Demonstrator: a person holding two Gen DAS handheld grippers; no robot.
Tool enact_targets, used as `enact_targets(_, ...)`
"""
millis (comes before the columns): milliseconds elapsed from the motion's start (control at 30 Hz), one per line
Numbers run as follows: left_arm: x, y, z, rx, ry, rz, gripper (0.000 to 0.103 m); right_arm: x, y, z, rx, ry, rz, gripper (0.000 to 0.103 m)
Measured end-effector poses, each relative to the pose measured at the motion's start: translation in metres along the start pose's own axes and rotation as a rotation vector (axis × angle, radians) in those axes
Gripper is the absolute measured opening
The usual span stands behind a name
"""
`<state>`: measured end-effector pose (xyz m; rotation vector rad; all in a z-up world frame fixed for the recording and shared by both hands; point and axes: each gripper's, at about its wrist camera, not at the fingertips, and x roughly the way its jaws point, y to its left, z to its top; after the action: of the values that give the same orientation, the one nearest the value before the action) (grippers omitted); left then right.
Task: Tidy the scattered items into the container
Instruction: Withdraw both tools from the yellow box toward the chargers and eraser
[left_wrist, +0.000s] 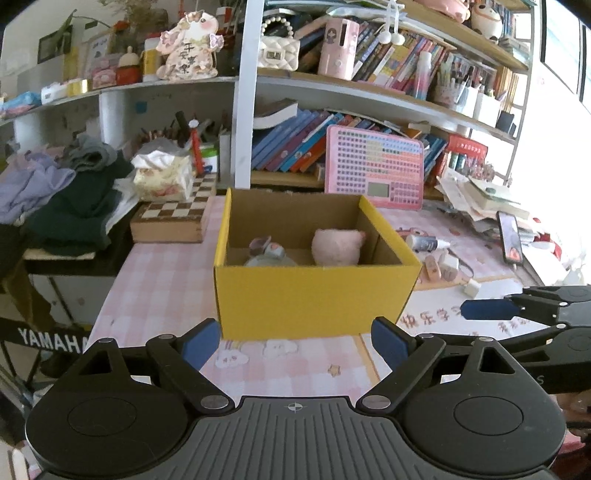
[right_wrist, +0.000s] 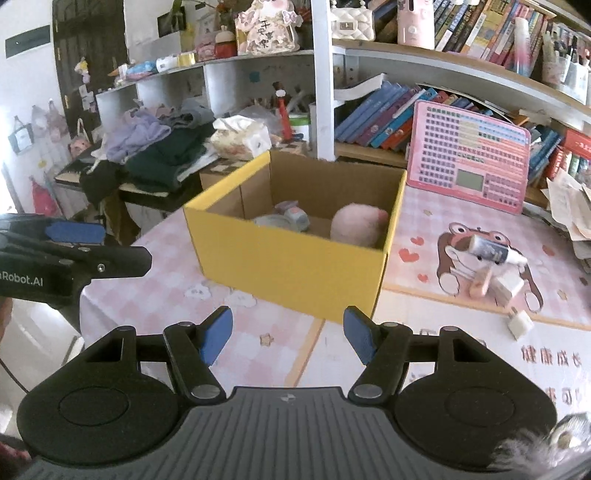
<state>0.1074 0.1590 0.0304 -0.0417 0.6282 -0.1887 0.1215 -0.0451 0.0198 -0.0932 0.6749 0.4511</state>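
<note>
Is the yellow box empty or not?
Not empty. The open yellow box holds a pink plush toy and a grey tape roll.

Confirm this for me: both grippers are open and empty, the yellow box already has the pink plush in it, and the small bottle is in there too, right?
Not quite. The small bottle lies on the mat outside the yellow box, as the right wrist view shows. The rest holds: pink plush inside, left gripper and right gripper open, empty.

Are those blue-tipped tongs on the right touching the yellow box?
Apart. In the right wrist view, the right tongs are open and empty, with a strip of pink checked tablecloth visible between their tips and the yellow box.
</note>
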Motion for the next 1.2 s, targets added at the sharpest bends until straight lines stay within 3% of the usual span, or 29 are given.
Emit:
enact_targets(200, -0.002, -0.001, -0.019, -0.035, 0.036, -0.003, 0.091, -0.009, 0.004, -0.014, 0.015, -0.006, -0.044, 0.065)
enact_targets(533, 0.0, -0.013, -0.039, 0.013, 0.06, 0.007, 0.091, -0.021, 0.013, -0.039, -0.068, -0.016, -0.163, 0.069)
enact_targets(1200, 0.035, -0.066, -0.057, 0.111, 0.236, -0.169, 0.091, -0.032, -0.018, -0.071, 0.032, 0.11, -0.282, 0.08)
